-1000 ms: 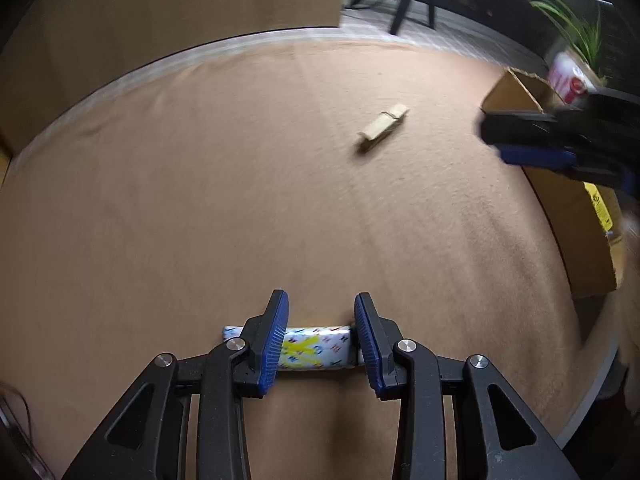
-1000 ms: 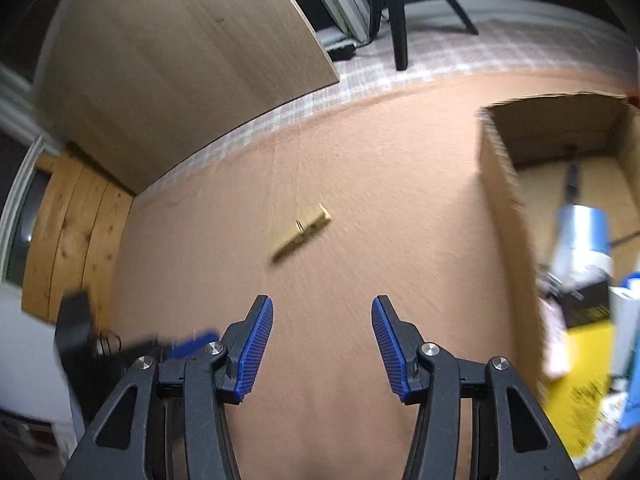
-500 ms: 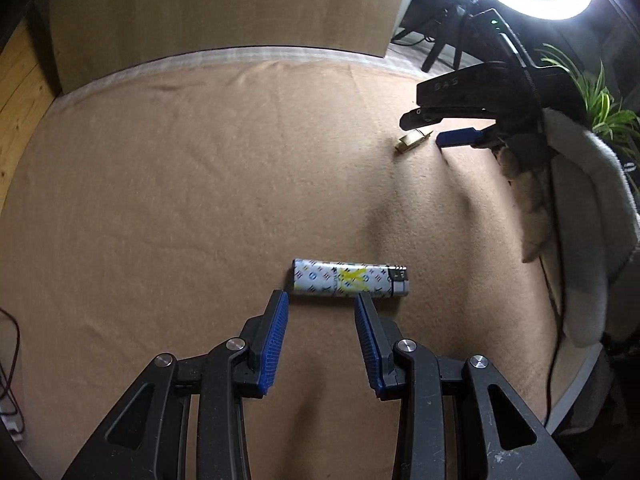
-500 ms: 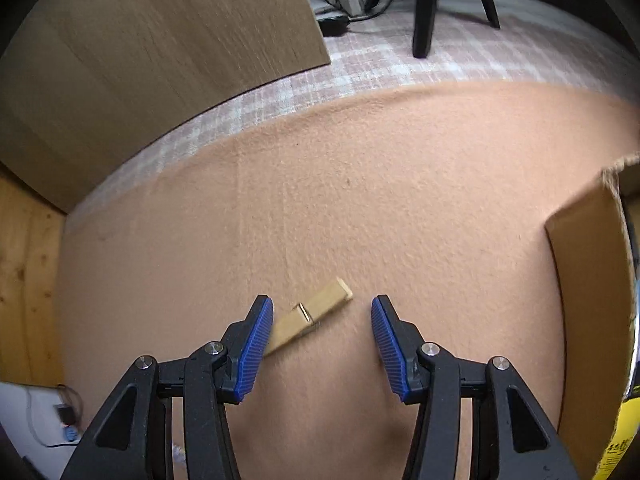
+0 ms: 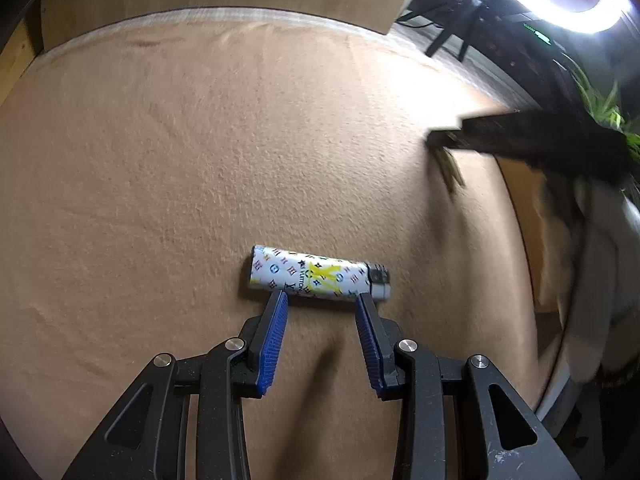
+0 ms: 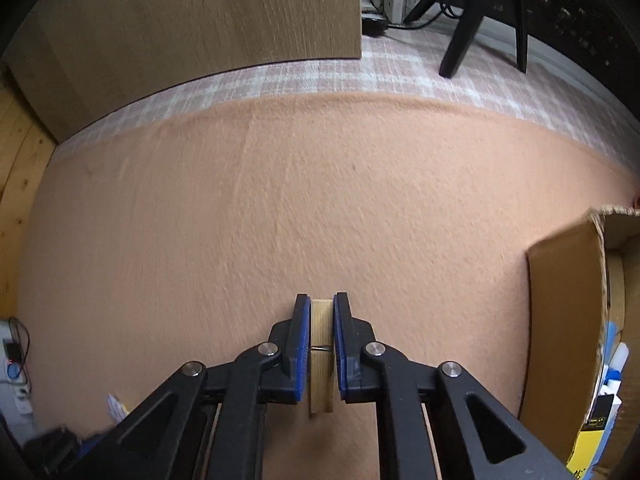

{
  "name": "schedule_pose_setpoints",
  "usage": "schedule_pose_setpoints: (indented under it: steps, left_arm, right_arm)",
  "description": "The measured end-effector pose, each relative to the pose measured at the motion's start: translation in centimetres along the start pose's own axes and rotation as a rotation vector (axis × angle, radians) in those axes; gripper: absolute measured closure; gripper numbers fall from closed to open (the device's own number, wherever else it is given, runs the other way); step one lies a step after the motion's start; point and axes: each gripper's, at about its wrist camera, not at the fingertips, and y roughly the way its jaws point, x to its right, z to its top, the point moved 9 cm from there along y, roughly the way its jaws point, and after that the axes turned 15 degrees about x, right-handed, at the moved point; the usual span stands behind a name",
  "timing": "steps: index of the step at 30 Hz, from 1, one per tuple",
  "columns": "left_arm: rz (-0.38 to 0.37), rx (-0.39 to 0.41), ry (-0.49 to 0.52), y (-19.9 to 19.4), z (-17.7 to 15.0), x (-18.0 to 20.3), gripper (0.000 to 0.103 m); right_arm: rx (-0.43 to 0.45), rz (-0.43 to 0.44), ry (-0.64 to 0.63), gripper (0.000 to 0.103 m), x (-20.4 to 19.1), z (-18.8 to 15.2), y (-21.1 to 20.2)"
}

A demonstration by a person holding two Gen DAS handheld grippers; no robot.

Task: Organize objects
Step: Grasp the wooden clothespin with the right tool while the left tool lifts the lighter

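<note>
- Right gripper [image 6: 322, 308] has just been closing, and its blue pads now pinch the wooden clothespin [image 6: 322, 356] lengthwise between them; half a second ago the pin lay slantwise on the cloth between spread jaws.
- Left gripper [image 5: 322, 300] stands partly spread and grips nothing, the gap unchanged; its fingertips sit just short of the patterned lighter [image 5: 318, 273].
- A second ago that lighter lay between the left pads; it now lies flat on the tan cloth [image 5: 200, 160] just beyond the tips, crosswise, metal end to the right.
- Farther right in the left wrist view, the right gripper appears as a dark blurred bar with the clothespin hanging from its tip.
- At the right edge of the right wrist view, the cardboard box [image 6: 568, 320] stands on the cloth, well apart from the held clothespin.
</note>
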Motion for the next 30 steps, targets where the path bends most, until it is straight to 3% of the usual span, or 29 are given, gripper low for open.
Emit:
schedule_pose_setpoints:
  steps: [8,16,21,26,30]
  left_arm:
    - [0.006,0.015,-0.042,0.9,1.9,0.1,0.06]
    - [0.033,-0.016,0.129,3.4,2.1,4.6,0.059]
    - [0.09,-0.007,0.218,3.8,1.1,6.6,0.059]
    - [0.097,-0.001,0.203,3.6,0.7,6.7,0.061]
    - [0.117,0.022,0.198,3.1,0.4,6.5,0.071]
  right_arm:
    - [0.006,0.075,0.009,0.093,1.9,-3.9,-2.8]
    - [0.021,0.101,0.039,0.093,3.2,-7.5,-5.6]
    - [0.034,0.09,0.027,0.092,3.4,-7.7,-6.0]
    - [0.065,0.092,0.036,0.072,3.9,-8.8,-7.1]
    - [0.074,0.084,0.019,0.072,3.5,-9.2,-7.1]
